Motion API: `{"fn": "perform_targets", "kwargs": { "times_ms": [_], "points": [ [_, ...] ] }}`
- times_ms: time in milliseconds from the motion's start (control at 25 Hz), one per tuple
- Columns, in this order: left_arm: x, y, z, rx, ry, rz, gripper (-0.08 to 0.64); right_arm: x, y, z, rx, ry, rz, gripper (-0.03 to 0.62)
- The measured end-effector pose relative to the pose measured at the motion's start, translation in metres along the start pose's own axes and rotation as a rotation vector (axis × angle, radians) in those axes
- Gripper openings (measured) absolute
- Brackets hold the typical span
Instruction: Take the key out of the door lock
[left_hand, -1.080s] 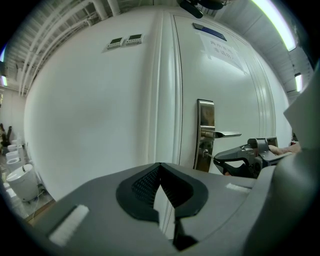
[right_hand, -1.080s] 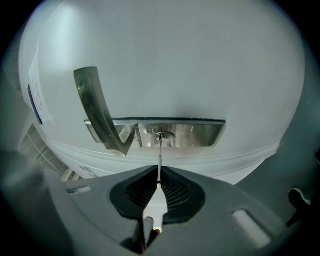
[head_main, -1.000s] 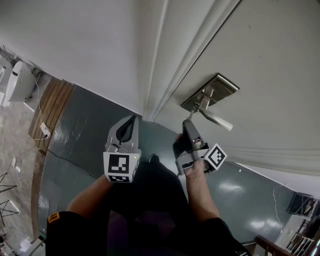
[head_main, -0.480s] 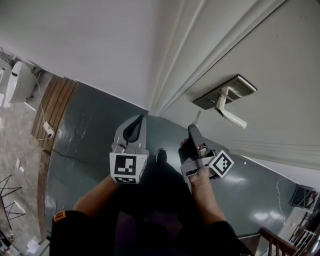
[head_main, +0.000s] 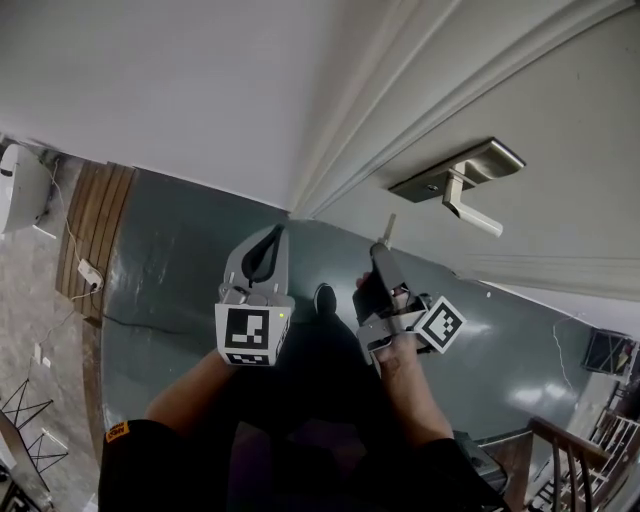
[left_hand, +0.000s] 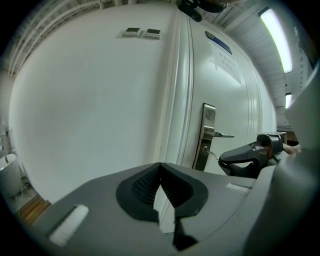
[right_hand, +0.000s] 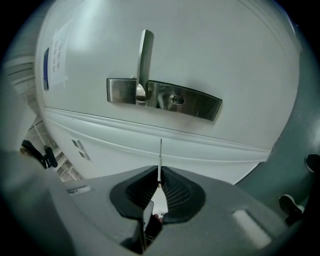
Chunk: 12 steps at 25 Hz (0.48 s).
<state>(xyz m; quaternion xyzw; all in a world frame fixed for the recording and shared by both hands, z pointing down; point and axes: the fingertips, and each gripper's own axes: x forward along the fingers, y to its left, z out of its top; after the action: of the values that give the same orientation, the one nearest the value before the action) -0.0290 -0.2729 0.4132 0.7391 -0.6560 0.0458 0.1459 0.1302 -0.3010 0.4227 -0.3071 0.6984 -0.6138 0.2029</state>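
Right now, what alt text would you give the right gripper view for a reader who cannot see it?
The right gripper is shut on a thin key whose blade points at the white door, clear of the keyhole. Beyond it the metal lock plate runs across the view, its lever handle pointing up in the picture.

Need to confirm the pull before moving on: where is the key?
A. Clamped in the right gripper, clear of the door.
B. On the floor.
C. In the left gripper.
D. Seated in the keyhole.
A: the right gripper is shut on the key, whose blade sticks out past the jaw tips with open space between it and the lock plate, and the keyhole is bare.
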Motion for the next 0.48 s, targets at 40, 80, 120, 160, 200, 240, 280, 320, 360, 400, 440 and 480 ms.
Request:
{"fn": "perform_targets", "kwargs": {
  "times_ms": [40, 80, 120, 160, 200, 240, 280, 320, 360, 400, 440, 480],
  "points": [
    [-0.001, 0.003, 0.000, 0.005, 0.002, -0.013, 0.018, 0.000, 0.001, -0.004, -0.004, -0.010, -0.002, 0.015],
    [-0.003, 0.006, 0.000, 0.007, 0.004, -0.027, 0.018, 0.001, 0.003, -0.010, -0.009, -0.020, -0.003, 0.015],
    [-0.004, 0.009, 0.000, 0.006, 0.007, -0.042, 0.018, 0.001, 0.005, -0.016, -0.014, -0.028, -0.005, 0.015],
    [-0.006, 0.011, 0.001, 0.003, 0.012, -0.059, 0.018, 0.001, 0.007, -0.022, -0.019, -0.037, -0.007, 0.015],
    [-0.008, 0.014, 0.001, 0.001, 0.018, -0.076, 0.018, 0.001, 0.008, -0.028, -0.024, -0.045, -0.011, 0.015],
    [-0.011, 0.016, -0.001, 0.001, 0.024, -0.091, 0.018, 0.000, 0.009, -0.034, -0.028, -0.053, -0.017, 0.015],
    [-0.013, 0.017, -0.003, 0.002, 0.029, -0.107, 0.018, -0.002, 0.010, -0.040, -0.035, -0.062, -0.027, 0.015],
    [-0.015, 0.017, -0.005, 0.003, 0.034, -0.123, 0.018, -0.005, 0.011, -0.044, -0.046, -0.071, -0.038, 0.015],
    [-0.016, 0.016, -0.009, 0.004, 0.040, -0.141, 0.018, -0.010, 0.012, -0.048, -0.064, -0.079, -0.051, 0.015],
    [-0.016, 0.015, -0.013, 0.005, 0.047, -0.158, 0.018, -0.015, 0.012, -0.051, -0.087, -0.086, -0.063, 0.015],
    [-0.015, 0.013, -0.017, 0.007, 0.055, -0.173, 0.018, -0.020, 0.012, -0.053, -0.113, -0.093, -0.075, 0.015],
    [-0.015, 0.012, -0.021, 0.007, 0.063, -0.184, 0.018, -0.025, 0.012, -0.054, -0.142, -0.098, -0.089, 0.015]
  ]
}}
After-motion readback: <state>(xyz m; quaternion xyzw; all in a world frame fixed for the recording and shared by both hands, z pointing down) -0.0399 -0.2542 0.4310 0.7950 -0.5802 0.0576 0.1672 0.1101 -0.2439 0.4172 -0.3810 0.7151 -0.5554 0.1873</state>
